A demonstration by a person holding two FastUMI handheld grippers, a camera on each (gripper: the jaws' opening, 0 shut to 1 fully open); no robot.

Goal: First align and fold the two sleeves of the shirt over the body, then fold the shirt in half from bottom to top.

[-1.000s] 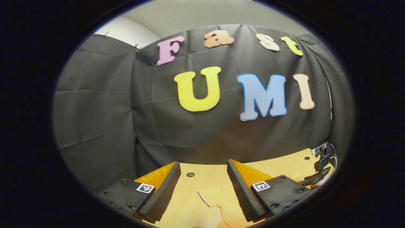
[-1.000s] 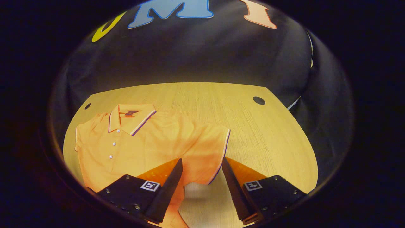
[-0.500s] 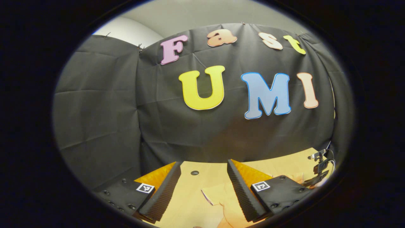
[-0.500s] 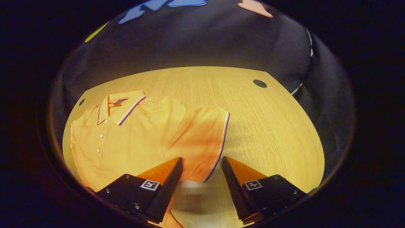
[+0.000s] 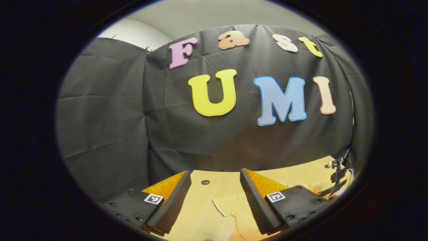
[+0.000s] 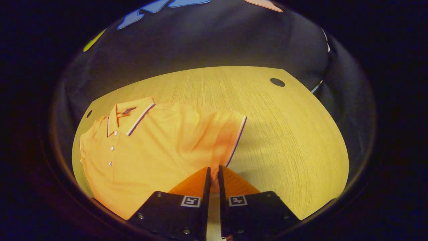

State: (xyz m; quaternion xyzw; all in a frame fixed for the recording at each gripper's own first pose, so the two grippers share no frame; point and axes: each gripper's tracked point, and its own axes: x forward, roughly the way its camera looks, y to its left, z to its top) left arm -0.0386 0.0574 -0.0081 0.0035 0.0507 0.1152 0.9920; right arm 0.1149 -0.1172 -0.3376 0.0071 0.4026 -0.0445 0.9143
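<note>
Since the camera tilts mostly toward the booth wall, the left gripper view gives little of the work:
Left gripper (image 5: 215, 197): fingers spread apart with nothing between them, poised above the table (image 5: 297, 175).
Shirt (image 5: 234, 212): a pale orange corner lies flat below the fingers, untouched.
Other tool: a dark rig stands far off at the table's right edge; I cannot tell its state from here.

Right gripper view:
Right gripper (image 6: 213, 179): fingers drawn almost together at the lower corner of the sleeve (image 6: 222, 140); it looks like a pinch on the hem, but contact is hidden.
Shirt position: spread face up on the wooden table, collar (image 6: 128, 115) far left, buttons down the placket.
Handling: light, soft knit, likely to droop and crease; judged best taken at the trimmed sleeve hem.
Writing: a small dark collar tag, too small to read; square markers on the fingers.
</note>
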